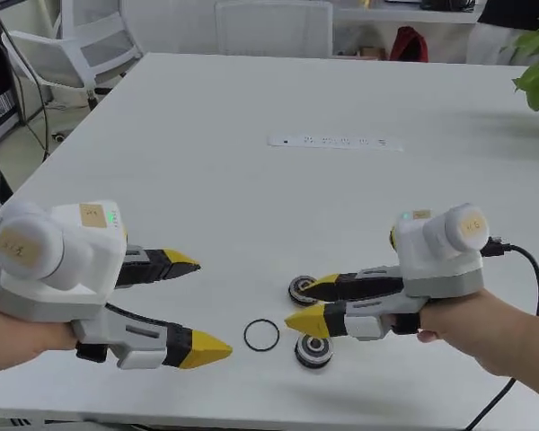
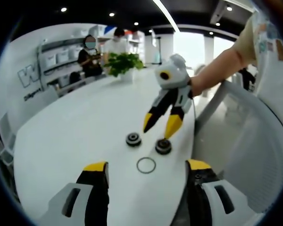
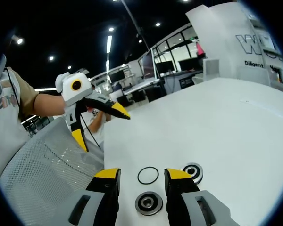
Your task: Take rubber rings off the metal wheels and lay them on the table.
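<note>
Rubber ring, single, lies by two metal wheels; left hand-held gripper and right hand-held gripper gape empty.

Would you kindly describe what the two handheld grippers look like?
Left gripper and right gripper match: white and grey bodies, black jaws with pointed yellow tips. A black cable trails from the right one. The person wears a light printed shirt.
</note>
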The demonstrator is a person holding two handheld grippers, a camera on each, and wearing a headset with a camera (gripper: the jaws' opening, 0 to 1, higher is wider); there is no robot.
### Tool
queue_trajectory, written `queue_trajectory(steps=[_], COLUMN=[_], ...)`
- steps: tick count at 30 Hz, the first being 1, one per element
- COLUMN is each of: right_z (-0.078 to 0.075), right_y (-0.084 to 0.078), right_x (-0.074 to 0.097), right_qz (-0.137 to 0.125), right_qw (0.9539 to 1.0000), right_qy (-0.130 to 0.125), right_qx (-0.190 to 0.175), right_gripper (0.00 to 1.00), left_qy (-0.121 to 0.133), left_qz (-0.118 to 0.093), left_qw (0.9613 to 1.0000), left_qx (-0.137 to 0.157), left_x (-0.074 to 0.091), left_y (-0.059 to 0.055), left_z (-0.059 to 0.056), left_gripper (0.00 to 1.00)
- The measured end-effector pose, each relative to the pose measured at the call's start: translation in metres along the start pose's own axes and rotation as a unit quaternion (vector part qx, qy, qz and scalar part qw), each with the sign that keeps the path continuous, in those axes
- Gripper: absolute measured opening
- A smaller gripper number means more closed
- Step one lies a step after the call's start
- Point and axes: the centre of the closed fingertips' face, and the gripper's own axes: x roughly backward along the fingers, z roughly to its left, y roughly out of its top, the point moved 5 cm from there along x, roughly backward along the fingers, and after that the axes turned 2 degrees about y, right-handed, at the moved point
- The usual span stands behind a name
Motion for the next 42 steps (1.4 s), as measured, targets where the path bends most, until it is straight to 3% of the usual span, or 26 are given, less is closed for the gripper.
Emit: queue_trajectory(steps=[17, 42], right_z=[-0.005, -0.006], right_y=[-0.012, -0.037], right_x=[0.023, 0.029], right_qz=[-0.004, 0.014], right_qw=[0.9994, 0.9976], right_qy=[-0.016, -0.022], right_qx=[0.031, 0.064], right_gripper=[0.38, 0.4], left_qy=[-0.027, -0.061], left_qz=[0.007, 0.026], left_qw=[0.9995, 0.9974], left_qx=[-0.012, -0.027], left_x=[-0.025, -0.058], left_y=[0.01, 0.013], left_z=[-0.006, -0.018], left_gripper=[0.66, 0.63])
